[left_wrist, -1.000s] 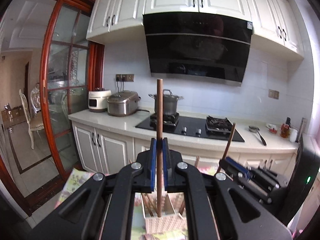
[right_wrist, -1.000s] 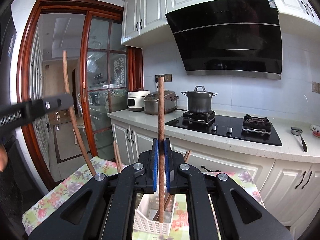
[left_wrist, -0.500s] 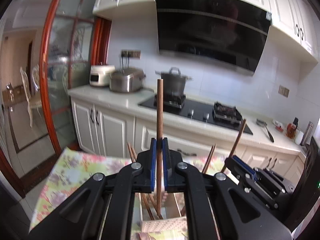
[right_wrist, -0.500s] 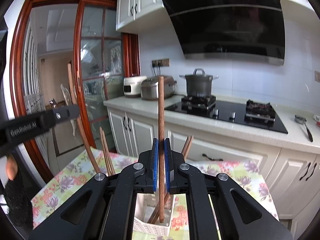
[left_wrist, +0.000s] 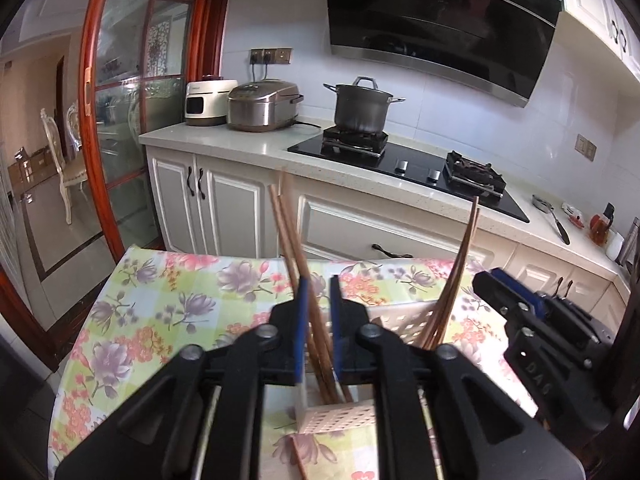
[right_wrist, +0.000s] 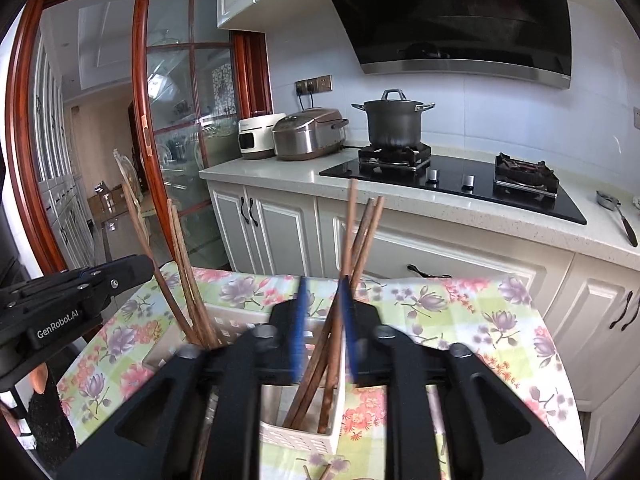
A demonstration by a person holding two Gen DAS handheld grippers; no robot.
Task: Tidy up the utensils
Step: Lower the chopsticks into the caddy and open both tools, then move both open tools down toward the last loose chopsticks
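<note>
Kitchen noted behind the work area: white cabinets, a black hob (left_wrist: 404, 160) with a lidded pot (left_wrist: 362, 106), and a range hood (right_wrist: 460, 16) above. Nearer us we record a table under a floral cloth (left_wrist: 160, 304), and on it a white perforated basket (right_wrist: 296, 436) with compartments. Brown chopsticks (right_wrist: 348, 264) stand tilted in the basket, one bunch (left_wrist: 294, 256) between the left gripper's (left_wrist: 318, 328) pads, another bunch (left_wrist: 456, 280) leaning in a compartment to its right. We find the left gripper's jaws narrowly parted, having just been opening, with chopsticks in the gap but no pad pressing on them. The right gripper (right_wrist: 322, 332) likewise has just been opening; its jaws stand somewhat wider, chopsticks loose between them, resting in the basket
</note>
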